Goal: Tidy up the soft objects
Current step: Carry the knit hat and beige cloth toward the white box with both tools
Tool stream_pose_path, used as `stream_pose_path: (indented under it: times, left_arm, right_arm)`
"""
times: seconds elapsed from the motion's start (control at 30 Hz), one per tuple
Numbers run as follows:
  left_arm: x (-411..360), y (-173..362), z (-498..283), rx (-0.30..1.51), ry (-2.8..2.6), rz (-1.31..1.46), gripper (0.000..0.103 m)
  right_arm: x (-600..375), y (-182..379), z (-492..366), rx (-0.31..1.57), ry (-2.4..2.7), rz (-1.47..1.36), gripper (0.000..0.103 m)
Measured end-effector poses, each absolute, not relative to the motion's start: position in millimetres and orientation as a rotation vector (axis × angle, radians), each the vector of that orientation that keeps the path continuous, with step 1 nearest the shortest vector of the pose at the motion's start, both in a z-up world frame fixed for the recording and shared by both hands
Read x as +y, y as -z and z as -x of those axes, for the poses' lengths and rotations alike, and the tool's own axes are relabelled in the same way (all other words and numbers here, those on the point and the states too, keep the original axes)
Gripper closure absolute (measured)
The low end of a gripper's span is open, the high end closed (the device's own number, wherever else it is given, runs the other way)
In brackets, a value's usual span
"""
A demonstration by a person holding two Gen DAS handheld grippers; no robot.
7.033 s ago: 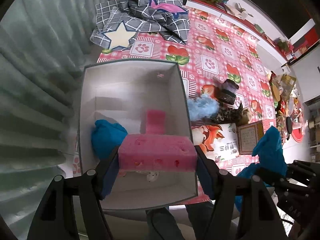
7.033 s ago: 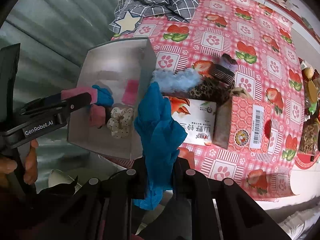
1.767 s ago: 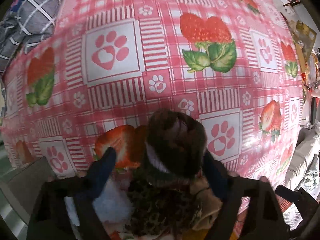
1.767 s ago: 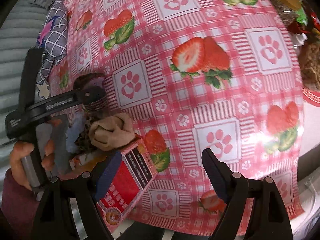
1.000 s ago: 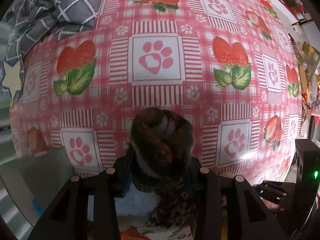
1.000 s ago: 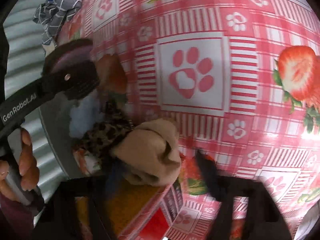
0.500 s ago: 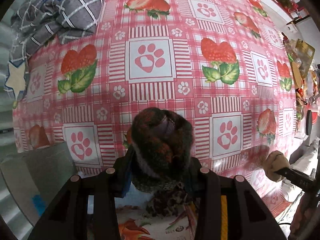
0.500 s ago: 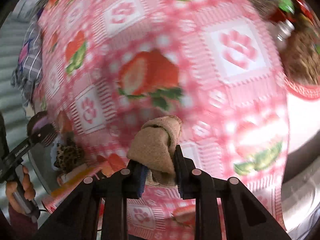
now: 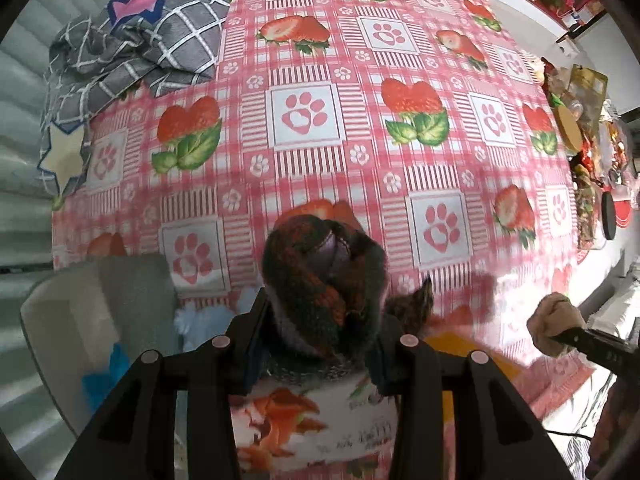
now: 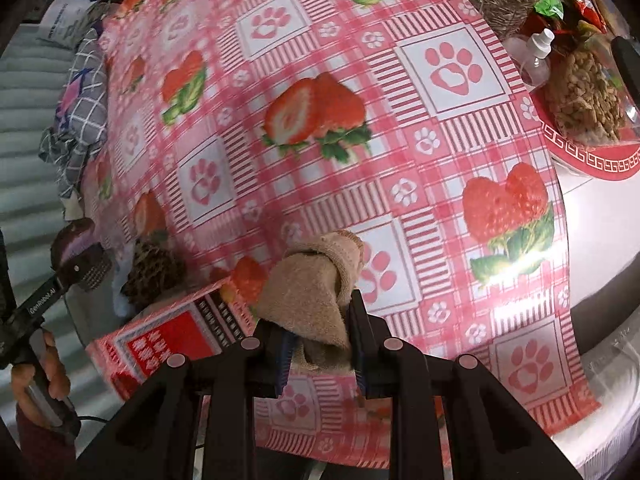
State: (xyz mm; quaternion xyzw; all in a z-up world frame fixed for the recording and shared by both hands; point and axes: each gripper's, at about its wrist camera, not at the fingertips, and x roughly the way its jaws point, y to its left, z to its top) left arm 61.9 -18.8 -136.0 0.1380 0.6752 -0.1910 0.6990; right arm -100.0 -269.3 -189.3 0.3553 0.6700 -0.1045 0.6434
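My left gripper point(image 9: 320, 340) is shut on a dark green and orange knitted roll point(image 9: 320, 280), held above the table. It also shows at the left of the right wrist view point(image 10: 78, 258). My right gripper point(image 10: 320, 344) is shut on a beige rolled sock point(image 10: 316, 288), also seen in the left wrist view point(image 9: 554, 326). The white box point(image 9: 64, 320) sits at lower left with a blue cloth point(image 9: 102, 376) inside. A fluffy light blue piece point(image 9: 200, 322) and a leopard-print piece point(image 10: 150, 278) lie beside the box.
A grey checked blanket point(image 9: 132, 48) lies at the far left of the strawberry tablecloth point(image 9: 360, 120). A printed carton point(image 9: 312, 424) and a red box point(image 10: 168, 336) lie below the grippers. Snack packs and a spray bottle point(image 10: 536, 56) crowd the right edge.
Both grippers have lifted higher with their soft items. The right gripper with the beige sock has swung back over the red box. More of the white box shows at lower left.
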Motion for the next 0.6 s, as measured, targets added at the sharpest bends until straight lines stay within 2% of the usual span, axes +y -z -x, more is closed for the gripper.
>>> stream_pose_path:
  times: [0.6]
  left_arm:
    - [29.4, 109.7, 16.1, 1.493, 0.525, -0.315, 0.058]
  right_arm:
    - [-225.2, 122.0, 132.8, 1.431, 0.245, -0.766, 0.077]
